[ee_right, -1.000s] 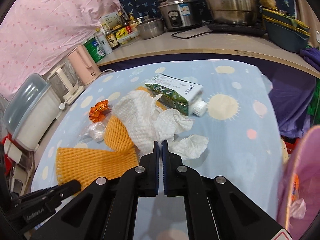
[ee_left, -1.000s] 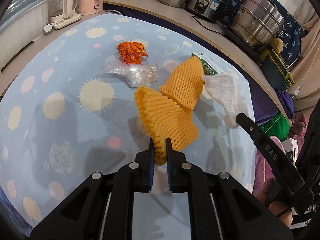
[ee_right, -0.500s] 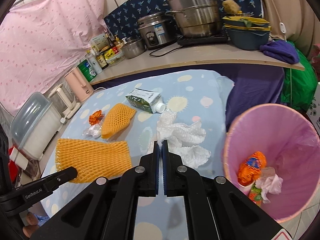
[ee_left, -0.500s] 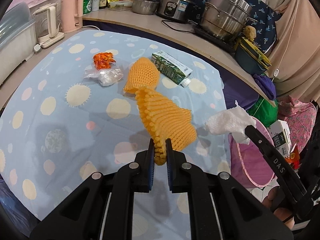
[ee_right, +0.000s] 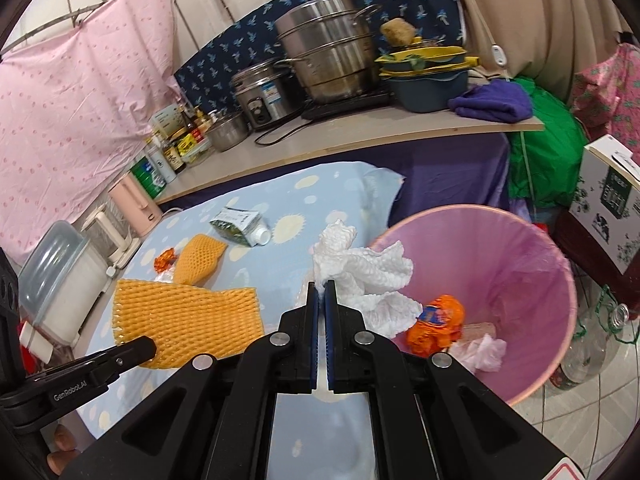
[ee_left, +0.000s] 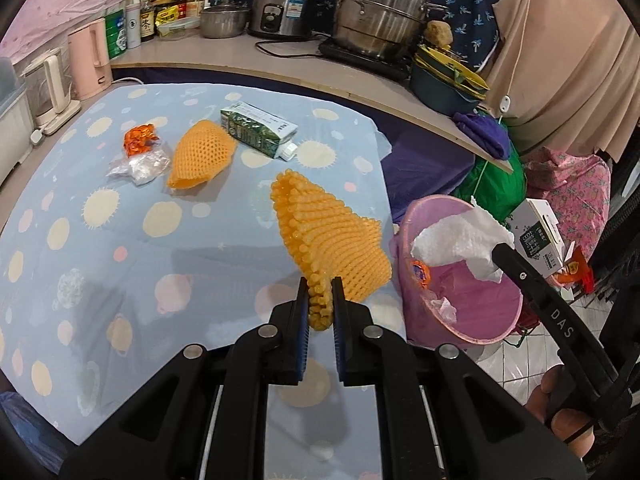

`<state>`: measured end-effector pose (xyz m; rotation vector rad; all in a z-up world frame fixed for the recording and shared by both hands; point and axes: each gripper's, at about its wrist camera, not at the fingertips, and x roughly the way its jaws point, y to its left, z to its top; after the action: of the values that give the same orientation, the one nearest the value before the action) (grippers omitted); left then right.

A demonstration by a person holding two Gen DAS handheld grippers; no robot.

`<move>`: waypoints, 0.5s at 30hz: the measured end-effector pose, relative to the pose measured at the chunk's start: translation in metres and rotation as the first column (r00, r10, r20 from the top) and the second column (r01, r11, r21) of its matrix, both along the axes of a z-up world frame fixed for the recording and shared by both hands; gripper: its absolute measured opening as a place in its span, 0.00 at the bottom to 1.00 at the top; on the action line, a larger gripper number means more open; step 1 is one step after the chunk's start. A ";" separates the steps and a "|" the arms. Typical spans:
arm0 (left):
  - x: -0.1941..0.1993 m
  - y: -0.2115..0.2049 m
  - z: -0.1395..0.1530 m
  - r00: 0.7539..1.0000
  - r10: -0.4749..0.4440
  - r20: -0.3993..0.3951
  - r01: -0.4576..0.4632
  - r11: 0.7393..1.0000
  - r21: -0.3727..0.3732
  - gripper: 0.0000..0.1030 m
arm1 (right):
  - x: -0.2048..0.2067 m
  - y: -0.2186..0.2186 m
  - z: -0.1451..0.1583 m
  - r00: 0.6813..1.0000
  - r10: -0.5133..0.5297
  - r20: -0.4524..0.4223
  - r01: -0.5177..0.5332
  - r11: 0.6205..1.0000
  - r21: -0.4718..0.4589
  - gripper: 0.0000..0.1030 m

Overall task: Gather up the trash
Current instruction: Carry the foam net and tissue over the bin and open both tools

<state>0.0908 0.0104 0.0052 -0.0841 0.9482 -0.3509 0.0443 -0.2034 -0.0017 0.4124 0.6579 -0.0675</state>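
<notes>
My left gripper [ee_left: 321, 300] is shut on an orange foam fruit net [ee_left: 328, 240], held above the right edge of the blue spotted table [ee_left: 100, 240]. My right gripper [ee_right: 321, 292] is shut on a crumpled white foam wrap [ee_right: 368, 276] that hangs over the rim of the pink trash bin [ee_right: 532, 256]. The same white foam wrap [ee_left: 460, 244] shows over the pink bin [ee_left: 480, 304] in the left wrist view. On the table lie a second orange net [ee_left: 202, 152], a green carton [ee_left: 256, 130], an orange wrapper [ee_left: 140, 140] and clear plastic [ee_left: 140, 164].
The bin holds an orange wrapper [ee_right: 436, 320] and pale tissue [ee_right: 484, 352]. A counter [ee_right: 360, 140] behind the table carries pots, a rice cooker, bottles and a pink kettle [ee_left: 90, 60]. A cardboard box [ee_right: 608, 200], green bag and clear bottle [ee_right: 588, 344] stand beside the bin.
Both grippers have carried their loads rightward, off the middle of the table toward the pink bin. The white wrap now hangs over the bin and the orange net is near the table's edge.
</notes>
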 end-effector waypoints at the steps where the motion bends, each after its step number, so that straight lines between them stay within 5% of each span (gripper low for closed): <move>1: -0.002 -0.008 0.002 1.000 -0.016 0.006 0.016 1.000 0.003 0.10 | -0.004 -0.006 0.000 1.000 -0.014 0.001 0.014 1.000 0.002 0.03; 15: -0.004 -0.110 0.004 0.981 -0.192 0.039 0.191 0.981 0.015 0.10 | -0.036 -0.083 -0.016 0.985 -0.169 -0.030 0.170 0.985 0.016 0.03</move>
<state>0.0871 -0.0995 0.0088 0.0246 0.9205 -0.5233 0.0082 -0.2863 -0.0181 0.4856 0.6509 -0.2296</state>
